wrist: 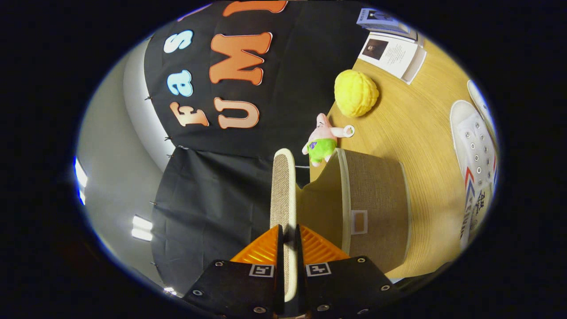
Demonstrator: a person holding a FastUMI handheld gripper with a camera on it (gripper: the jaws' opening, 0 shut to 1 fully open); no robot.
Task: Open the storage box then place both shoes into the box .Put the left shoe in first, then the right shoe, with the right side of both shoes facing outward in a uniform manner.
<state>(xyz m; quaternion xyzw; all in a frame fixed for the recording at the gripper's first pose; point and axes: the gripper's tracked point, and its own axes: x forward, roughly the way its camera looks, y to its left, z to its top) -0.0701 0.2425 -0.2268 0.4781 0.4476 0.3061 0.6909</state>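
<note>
Gripper (289, 235) clamped on storage box lid (282, 195) (held edge-on between both fingers). Storage box (376, 204) open at 3 o'clock of the lid, on table (421, 133). White shoe (476, 150) beyond, also 3 o'clock.

Recording booth, staged like home: black cloth wall (230, 186), wooden table (425, 146) with plush toys (322, 141), booklets (392, 51), grey room wall (110, 155) behind.
</note>
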